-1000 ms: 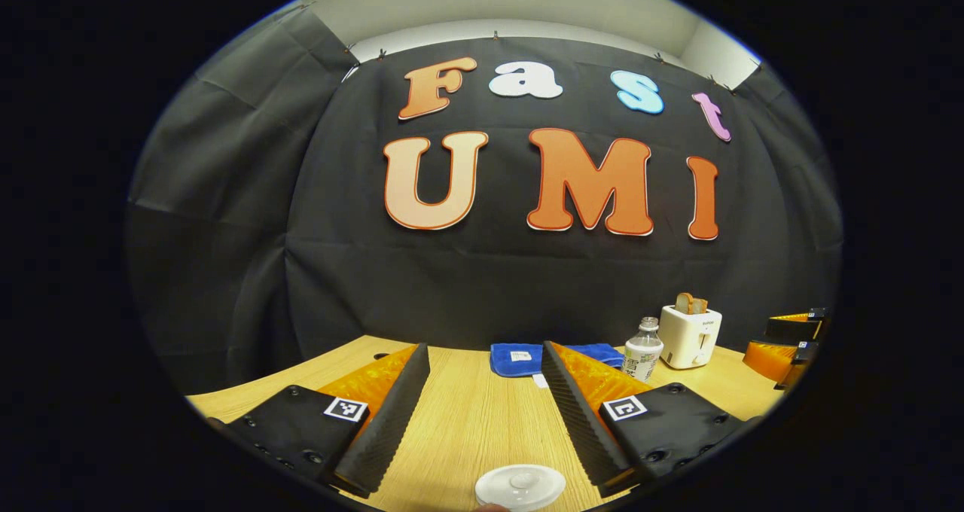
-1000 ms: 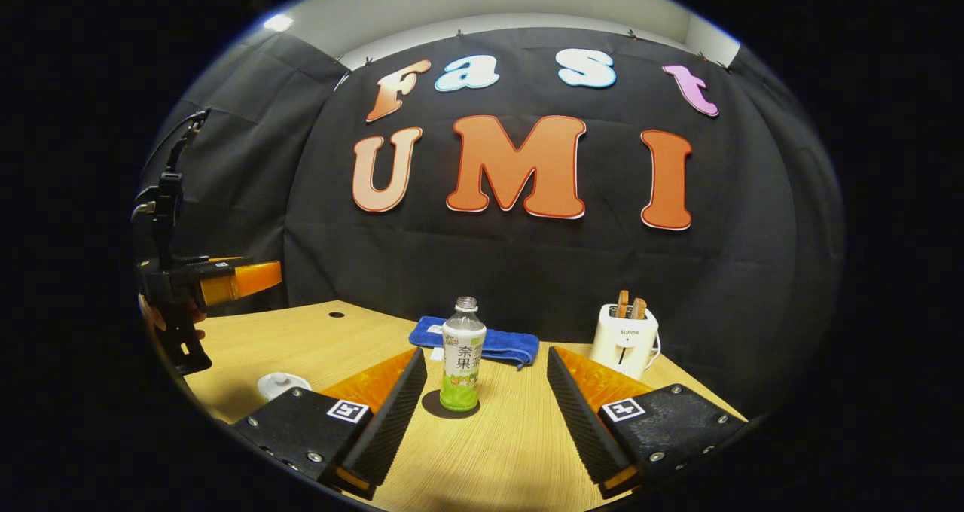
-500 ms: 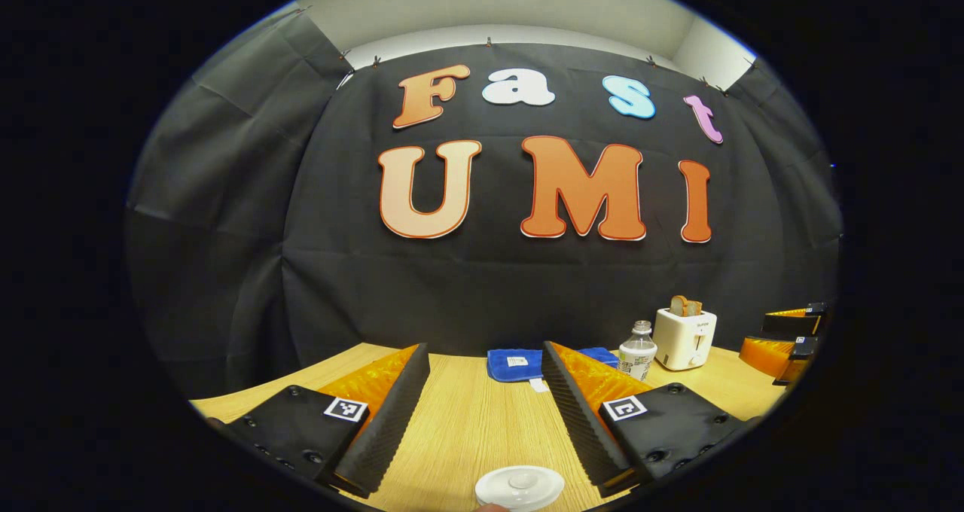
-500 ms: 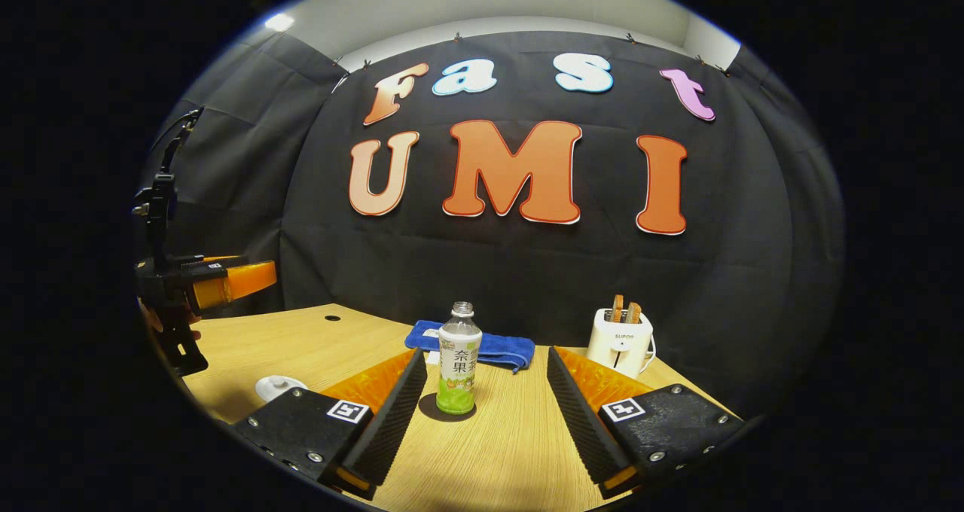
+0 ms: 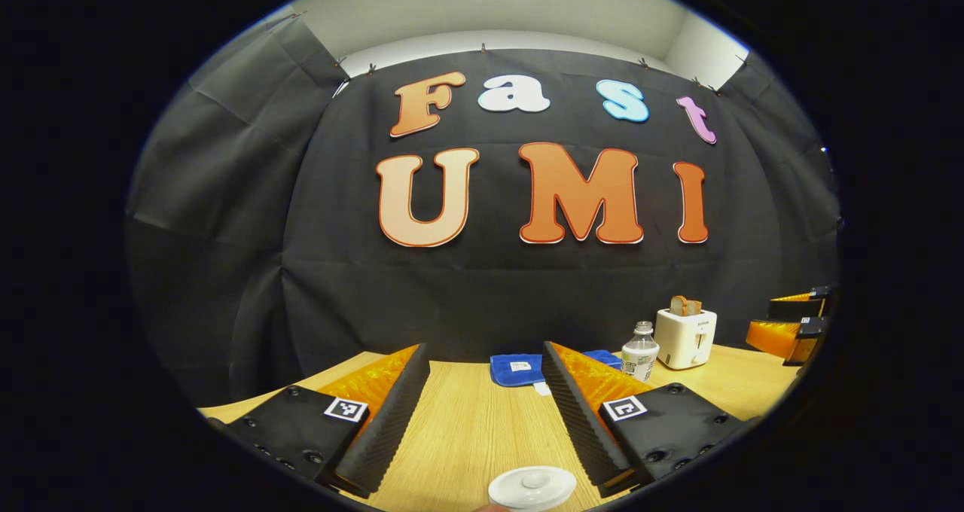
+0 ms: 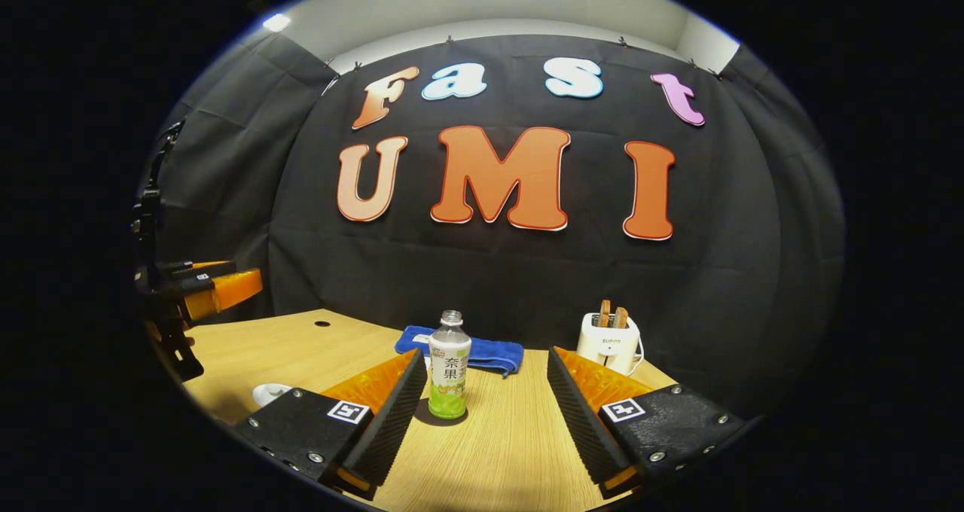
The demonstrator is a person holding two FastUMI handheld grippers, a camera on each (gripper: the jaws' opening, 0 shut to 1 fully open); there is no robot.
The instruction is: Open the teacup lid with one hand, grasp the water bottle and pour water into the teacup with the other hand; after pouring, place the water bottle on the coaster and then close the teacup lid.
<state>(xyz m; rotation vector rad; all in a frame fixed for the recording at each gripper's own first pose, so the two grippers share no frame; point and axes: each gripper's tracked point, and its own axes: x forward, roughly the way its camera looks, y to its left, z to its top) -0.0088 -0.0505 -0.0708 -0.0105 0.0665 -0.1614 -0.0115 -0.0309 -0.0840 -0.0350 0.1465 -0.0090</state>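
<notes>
Left gripper view, L to R: left gripper [image 5: 482, 414] at 6 o'clock, fingers spread wide, nothing held. Teacup lid [image 5: 532, 488] at 6 o'clock, seated white and flat, low between the fingers, clear of both. Wooden table [image 5: 467, 429] underneath. Blue cloth [image 5: 516, 368] further back, approx. 6 o'clock. Water bottle [image 5: 640, 352] at 4 o'clock, upright, just beside white toaster [image 5: 685, 336] w/ bread in slots. Right gripper [image 5: 791, 331] at 3–4 o'clock, near edge; opening cannot be judged here. Right gripper view, L to R: left gripper [image 6: 199, 286] at 9 o'clock, raised above table [image 6: 301, 346]. Teacup lid [image 6: 269, 394] at 7–8 o'clock, partly hidden behind own finger. Right gripper [image 6: 486, 414] at 6 o'clock, fingers wide apart, empty. Water bottle [image 6: 449, 366] upright on dark coaster [image 6: 440, 418], between fingers but further off, closer to L finger, no contact. Blue cloth [image 6: 482, 352] behind bottle. Toaster [image 6: 608, 342] at 5 o'clock.
</notes>
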